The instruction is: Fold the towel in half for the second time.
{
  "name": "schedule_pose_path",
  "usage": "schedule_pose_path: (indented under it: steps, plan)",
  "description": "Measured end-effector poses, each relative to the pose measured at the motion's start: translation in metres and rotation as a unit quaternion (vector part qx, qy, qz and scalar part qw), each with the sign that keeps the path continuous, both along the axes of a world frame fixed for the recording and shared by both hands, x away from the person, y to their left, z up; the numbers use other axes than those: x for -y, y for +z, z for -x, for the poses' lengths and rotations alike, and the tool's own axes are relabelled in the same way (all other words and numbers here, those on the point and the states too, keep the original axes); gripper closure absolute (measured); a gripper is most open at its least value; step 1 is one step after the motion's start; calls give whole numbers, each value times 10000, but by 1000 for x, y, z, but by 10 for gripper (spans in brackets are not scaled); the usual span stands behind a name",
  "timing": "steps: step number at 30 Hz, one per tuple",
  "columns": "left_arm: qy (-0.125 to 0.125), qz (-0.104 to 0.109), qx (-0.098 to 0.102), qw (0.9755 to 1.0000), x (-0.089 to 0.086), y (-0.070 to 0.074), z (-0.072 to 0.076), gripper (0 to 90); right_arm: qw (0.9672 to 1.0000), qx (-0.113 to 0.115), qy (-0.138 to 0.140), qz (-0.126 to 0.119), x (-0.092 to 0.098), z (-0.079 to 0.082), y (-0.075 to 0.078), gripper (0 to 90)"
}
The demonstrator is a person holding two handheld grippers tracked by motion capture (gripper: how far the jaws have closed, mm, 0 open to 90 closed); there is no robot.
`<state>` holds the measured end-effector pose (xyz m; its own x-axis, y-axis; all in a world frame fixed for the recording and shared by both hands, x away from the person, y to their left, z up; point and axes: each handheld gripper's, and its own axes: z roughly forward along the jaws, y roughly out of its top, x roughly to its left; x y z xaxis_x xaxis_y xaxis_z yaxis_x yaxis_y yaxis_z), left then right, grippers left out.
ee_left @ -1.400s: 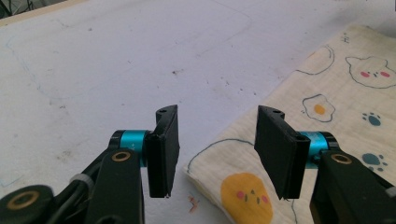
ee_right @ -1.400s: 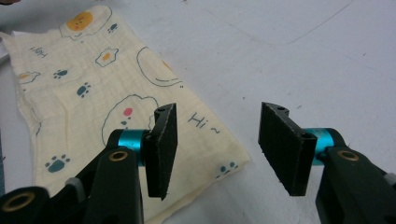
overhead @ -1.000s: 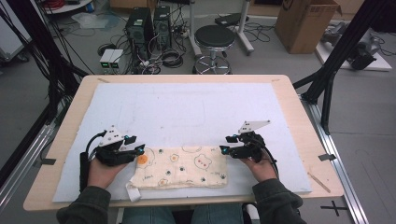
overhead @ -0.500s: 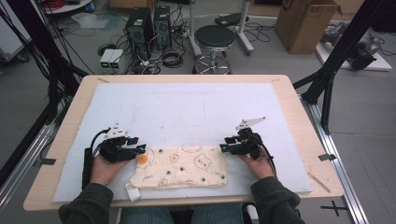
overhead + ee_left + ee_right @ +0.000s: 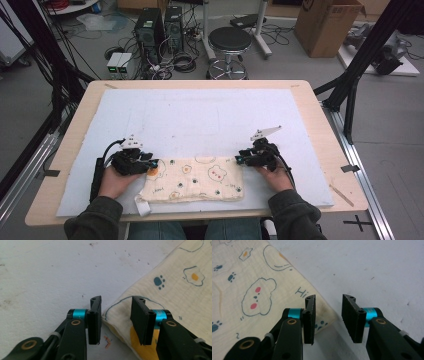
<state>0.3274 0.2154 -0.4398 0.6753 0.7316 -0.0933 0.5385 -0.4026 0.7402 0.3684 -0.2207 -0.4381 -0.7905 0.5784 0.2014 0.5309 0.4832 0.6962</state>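
A cream cloth (image 5: 192, 179), folded into a rectangle and printed with bears, fried eggs and paw prints, lies flat on the white mat (image 5: 200, 120) at the tabletop's near edge. The left gripper (image 5: 116, 317) and right gripper (image 5: 328, 317) sit at its two far corners, jaws just closing but still parted, with a corner between them, unpinched.

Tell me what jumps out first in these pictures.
A cream cloth printed with bears and eggs lies folded at the near edge of the white mat. A gripper sits at each far corner: the left gripper straddles its corner, the right gripper has its corner between the jaws. Both have just been closing, and neither pinches the cloth yet.
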Motion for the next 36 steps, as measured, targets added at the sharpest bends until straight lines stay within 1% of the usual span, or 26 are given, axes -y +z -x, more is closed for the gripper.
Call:
schedule_pose_path:
  steps: [2,4,5,7,8,9,11,13,16,17,18,19,20,21,25,27,29,30,31,32,33,34,36]
  plan:
    - [26,11,15,10000,-1,0,0,632,10000,-25,27,68,-2,0,-1,658]
    - [34,-3,26,10000,0,0,1,644,10000,-1,36,85,-3,-1,-1,691]
    - [9,-10,30,10000,0,0,1,655,9999,-28,37,100,-4,-1,-1,713]
    - [-51,-10,59,10000,1,-1,2,699,9998,11,61,172,-6,0,-1,739]
    - [-69,25,46,10000,2,-1,3,730,9998,9,68,196,-7,0,0,762]
    - [-135,7,34,9999,2,-1,3,768,9998,-5,70,196,-7,0,0,777]
    - [-166,2,57,9998,3,-1,4,806,9997,-47,124,193,-8,-1,0,830]
    - [-177,-4,73,9998,3,0,5,821,9997,-65,154,199,-9,-1,0,848]
    - [-163,-48,107,9998,3,1,6,833,9995,-149,194,184,-9,-3,1,857]
    - [-143,-21,129,9998,3,2,6,834,9994,-208,205,167,-9,-4,2,858]
    - [-131,48,137,9998,2,3,6,835,9994,-215,230,142,-8,-5,3,859]
    - [-112,215,105,9997,0,4,6,835,9993,-256,229,130,-9,-5,4,859]
    - [-72,393,113,9991,-1,6,6,835,9993,-233,259,121,-8,-7,5,859]
    - [-38,462,171,9988,-2,8,6,835,9992,-280,264,73,-8,-8,7,859]
    - [31,350,232,9991,-2,12,2,837,9992,-319,231,26,-7,-14,9,860]
    - [77,323,269,9991,-1,15,-1,838,9992,-309,251,68,-9,-18,12,860]
    - [125,319,349,9988,-1,17,-5,839,9993,-234,267,128,-10,-22,17,860]
    - [158,305,368,9987,0,18,-7,839,9993,-231,252,162,-11,-24,21,860]
    - [153,225,374,9989,0,20,-10,839,9993,-227,243,196,-11,-27,24,860]
    - [171,199,400,9989,1,23,-13,839,9994,-182,222,218,-11,-31,27,860]
    - [206,226,472,9984,2,25,-16,839,9994,-160,201,218,-11,-35,30,860]
    - [214,233,513,9982,2,27,-19,839,9995,-200,157,183,-10,-39,33,860]
    - [248,165,569,9979,2,32,-27,839,9996,-168,106,186,-10,-49,38,860]
